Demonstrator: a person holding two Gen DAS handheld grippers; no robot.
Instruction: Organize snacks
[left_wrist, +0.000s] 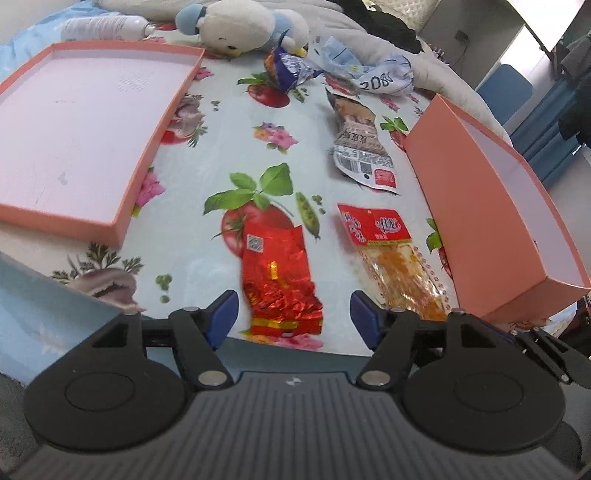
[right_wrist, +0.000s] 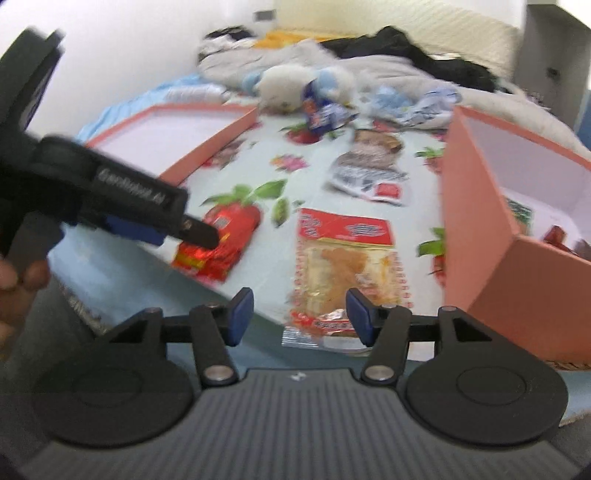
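My left gripper (left_wrist: 293, 314) is open, its jaws either side of the near end of a red foil snack packet (left_wrist: 279, 284) on the floral tablecloth. A clear packet with a red top and orange snack (left_wrist: 391, 258) lies to its right. My right gripper (right_wrist: 299, 314) is open just in front of that clear packet (right_wrist: 343, 266). The left gripper (right_wrist: 195, 232) shows in the right wrist view over the red foil packet (right_wrist: 218, 243). A grey-and-brown packet (left_wrist: 358, 144) and a blue-orange wrapper (left_wrist: 286, 68) lie farther back. The deep pink box (right_wrist: 491, 236) holds some snacks.
A shallow pink lid (left_wrist: 74, 129) lies at the left. A plush toy (left_wrist: 240, 26), a white bottle (left_wrist: 107, 27), crumpled blue-white wrappers (left_wrist: 369, 70) and bedding sit at the back. The table edge is just below both grippers.
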